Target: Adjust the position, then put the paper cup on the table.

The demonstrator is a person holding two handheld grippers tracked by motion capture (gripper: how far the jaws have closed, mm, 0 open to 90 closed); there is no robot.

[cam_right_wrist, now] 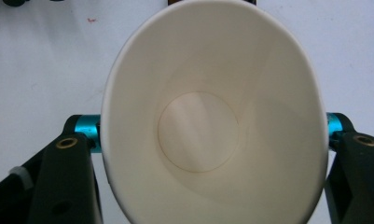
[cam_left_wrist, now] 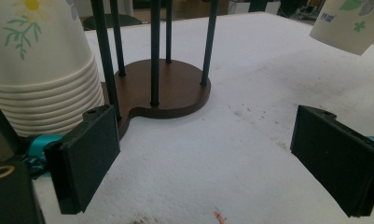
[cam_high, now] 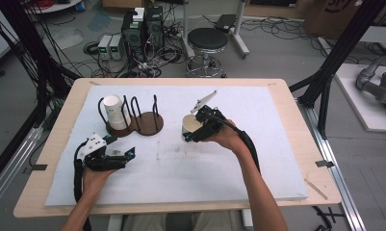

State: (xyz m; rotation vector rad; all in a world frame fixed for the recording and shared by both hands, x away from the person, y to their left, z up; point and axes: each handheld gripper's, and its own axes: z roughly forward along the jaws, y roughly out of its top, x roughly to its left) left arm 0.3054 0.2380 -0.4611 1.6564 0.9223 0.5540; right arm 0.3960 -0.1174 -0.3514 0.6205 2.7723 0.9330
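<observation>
A brown wooden cup rack (cam_high: 149, 124) with black wire loops stands on the white mat. Its left bay holds a stack of flowered paper cups (cam_high: 113, 111). My right gripper (cam_high: 193, 131) is shut on a single white paper cup (cam_high: 190, 124), held just right of the rack and above the mat. In the right gripper view the cup (cam_right_wrist: 198, 130) faces me mouth first, squeezed oval between the jaws of my right gripper (cam_right_wrist: 212, 140). My left gripper (cam_high: 121, 148) rests open and empty near the mat's left front. The left gripper view shows the open left gripper (cam_left_wrist: 212, 158), the stack (cam_left_wrist: 40, 74), the rack base (cam_left_wrist: 173, 88) and the held cup (cam_left_wrist: 348, 21).
The white mat (cam_high: 258, 159) covers most of the wooden table (cam_high: 296, 144). Beyond the far edge are a black stool (cam_high: 207, 41), computer cases (cam_high: 142, 29) and cables on the floor. A black frame post (cam_high: 335, 57) rises at the right.
</observation>
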